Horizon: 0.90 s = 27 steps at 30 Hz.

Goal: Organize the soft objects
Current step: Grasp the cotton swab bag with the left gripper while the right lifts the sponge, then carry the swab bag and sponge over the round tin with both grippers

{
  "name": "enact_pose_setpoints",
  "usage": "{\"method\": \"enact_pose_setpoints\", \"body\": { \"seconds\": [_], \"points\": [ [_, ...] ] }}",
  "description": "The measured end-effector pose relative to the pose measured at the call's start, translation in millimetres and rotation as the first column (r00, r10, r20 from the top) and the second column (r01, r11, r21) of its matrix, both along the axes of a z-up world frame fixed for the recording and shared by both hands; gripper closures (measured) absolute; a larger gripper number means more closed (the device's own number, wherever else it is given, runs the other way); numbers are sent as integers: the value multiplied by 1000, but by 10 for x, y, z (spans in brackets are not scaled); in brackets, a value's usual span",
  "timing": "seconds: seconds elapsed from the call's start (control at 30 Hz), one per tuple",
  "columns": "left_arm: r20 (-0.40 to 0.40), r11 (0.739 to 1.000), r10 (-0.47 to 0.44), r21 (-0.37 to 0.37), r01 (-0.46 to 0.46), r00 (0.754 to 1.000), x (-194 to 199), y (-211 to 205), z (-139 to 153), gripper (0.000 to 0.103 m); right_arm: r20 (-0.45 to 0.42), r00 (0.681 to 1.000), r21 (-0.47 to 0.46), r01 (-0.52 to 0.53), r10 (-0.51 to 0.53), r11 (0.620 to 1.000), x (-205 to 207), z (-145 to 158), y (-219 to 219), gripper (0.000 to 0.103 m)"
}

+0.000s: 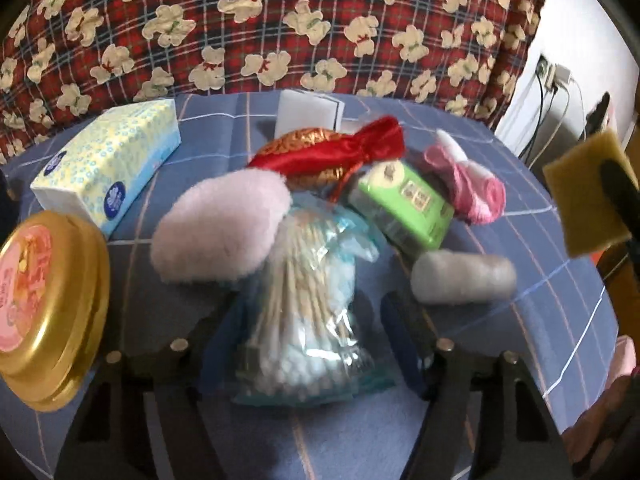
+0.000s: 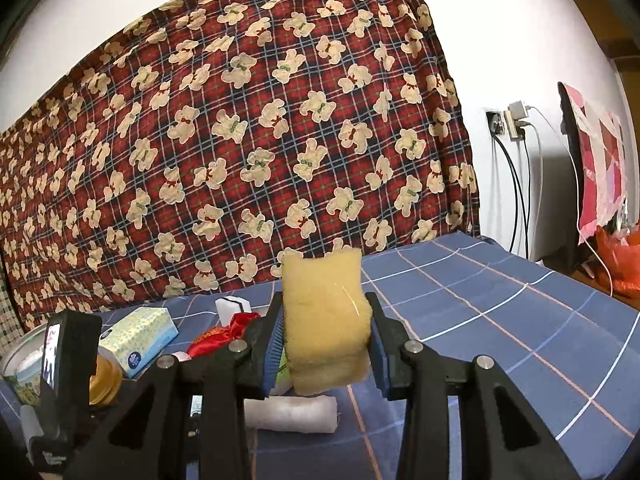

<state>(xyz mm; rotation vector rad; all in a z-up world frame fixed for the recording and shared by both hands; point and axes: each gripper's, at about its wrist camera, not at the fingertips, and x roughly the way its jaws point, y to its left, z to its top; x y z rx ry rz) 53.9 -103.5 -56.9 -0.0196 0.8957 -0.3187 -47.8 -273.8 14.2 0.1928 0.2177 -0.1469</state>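
A: Left wrist view first. What lies between the fingers of the left gripper (image 1: 308, 320)?

B: The bag of cotton swabs (image 1: 308, 312), low in the middle of the frame on the blue checked cloth (image 1: 560, 320). Its long axis runs up the frame, in line with the fingers, so the jaws sit either side of its narrow width. They stand partly apart, close on both flanks of the bag; I cannot tell whether the pads touch it, and I would not call it a grip yet.

A: What is around it?

B: A pink plush puff (image 1: 220, 228) touches the bag's upper left. A green tissue pack (image 1: 404, 204) lies to the upper right, a white gauze roll (image 1: 464, 280) to the right.

A: Now the right wrist view.

B: The right gripper (image 2: 326, 344) is clamped on a yellow sponge (image 2: 324, 320), held upright at centre frame above the cloth. The gauze roll lies beneath it.

A: So which hand is nearer the swabs?

B: The left. I judge a close and lift comes next.
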Motion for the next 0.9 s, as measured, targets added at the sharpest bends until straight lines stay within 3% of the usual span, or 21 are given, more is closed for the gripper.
{"method": "enact_pose_setpoints", "body": {
  "seconds": [0.07,0.1,0.13,0.47,0.7,0.9],
  "points": [
    [-4,1000,6,-20,-6,1000,17,0,2,39,-4,1000,1,1,-1,1000,9,-5,1,62],
    [-4,1000,10,-27,-10,1000,21,3,0,55,-7,1000,-3,1,-1,1000,13,-6,7,62],
    [-5,999,14,-31,-14,1000,21,11,-2,59,-10,1000,-8,1,-1,1000,18,-7,16,62],
    [-17,989,-53,-142,50,998,-31,112,18,64,-22,999,-55,41,-42,998,28,-8,84,62],
    [139,977,-102,-171,125,985,-353,218,286,64,-16,999,-50,49,-50,998,-45,0,128,62],
    [211,981,-76,-160,112,974,-516,614,454,64,-36,999,-51,-4,2,999,-191,-20,421,62]
  ]
}}
